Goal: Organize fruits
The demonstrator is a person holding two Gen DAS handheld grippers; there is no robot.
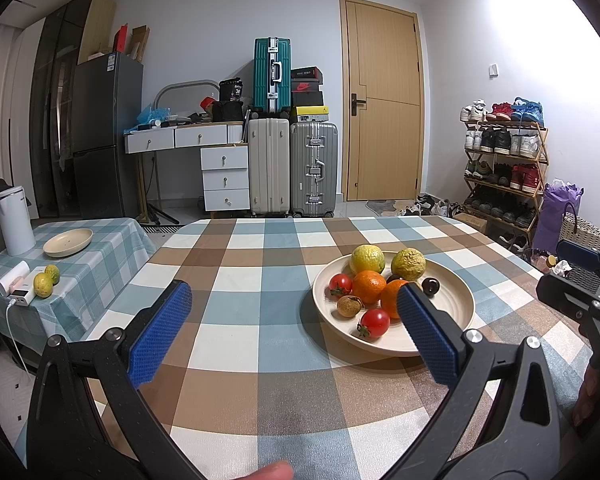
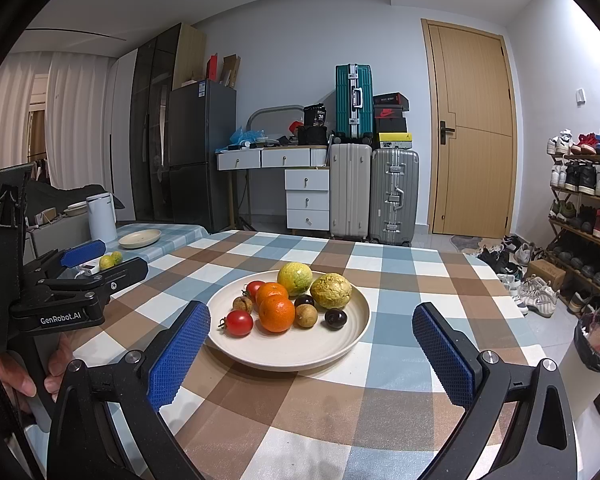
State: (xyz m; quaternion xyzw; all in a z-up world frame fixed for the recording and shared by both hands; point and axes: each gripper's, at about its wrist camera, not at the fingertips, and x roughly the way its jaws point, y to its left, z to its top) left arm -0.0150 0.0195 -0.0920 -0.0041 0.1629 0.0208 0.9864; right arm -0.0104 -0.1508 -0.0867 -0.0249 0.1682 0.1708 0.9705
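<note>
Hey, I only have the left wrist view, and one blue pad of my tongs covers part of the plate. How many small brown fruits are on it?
Observer: Two. Besides the first brown fruit that you can see, the right wrist view shows a second brown fruit on the plate, between the front orange and a dark plum.
Operator: And the right tongs? I only catch their edge.
Observer: The right tongs are open. Their pads are wide apart with nothing between them, and they point at the plate.
</note>
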